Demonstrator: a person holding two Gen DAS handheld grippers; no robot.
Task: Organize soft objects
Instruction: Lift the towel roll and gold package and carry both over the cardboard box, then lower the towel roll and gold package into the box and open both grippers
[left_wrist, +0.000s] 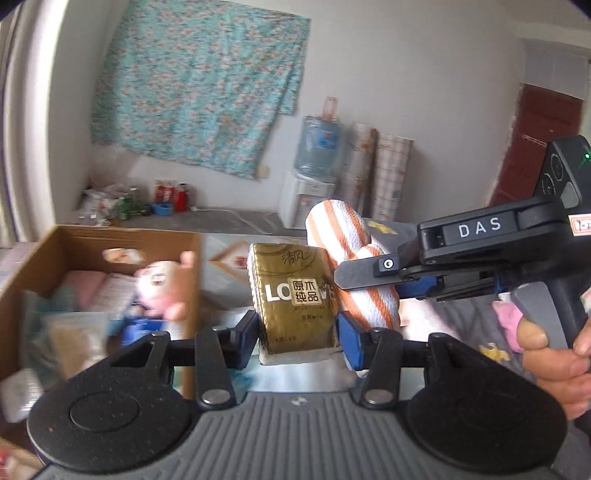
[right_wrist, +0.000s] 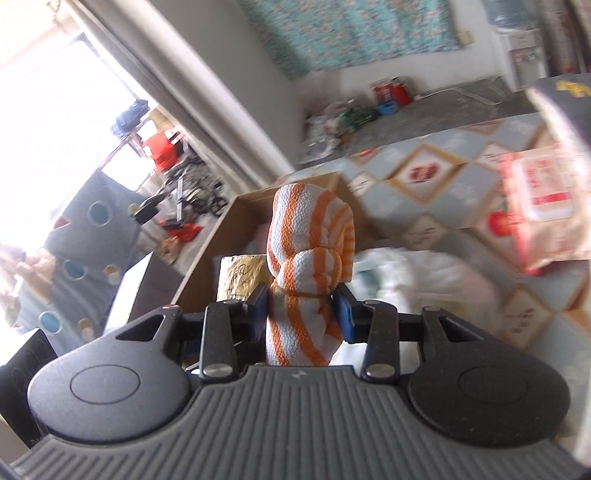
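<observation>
A teal floral cloth (left_wrist: 199, 85) is seen hung on the far wall. A water dispenser (left_wrist: 308, 192) with a blue bottle (left_wrist: 319, 146) is set against that wall, rolled mats (left_wrist: 376, 173) beside it. Red bottles (left_wrist: 173, 194) are noted on the floor.

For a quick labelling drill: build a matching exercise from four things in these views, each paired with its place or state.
Things:
1. gold foil tissue pack
2. orange-and-white striped rolled towel
3. pink plush toy
4. blue water jug

Places:
A. on the white dispenser by the wall
B. inside the brown cardboard box
C. clamped in the left gripper
D. clamped in the right gripper

Pairs: 1-C, 2-D, 3-B, 4-A
</observation>
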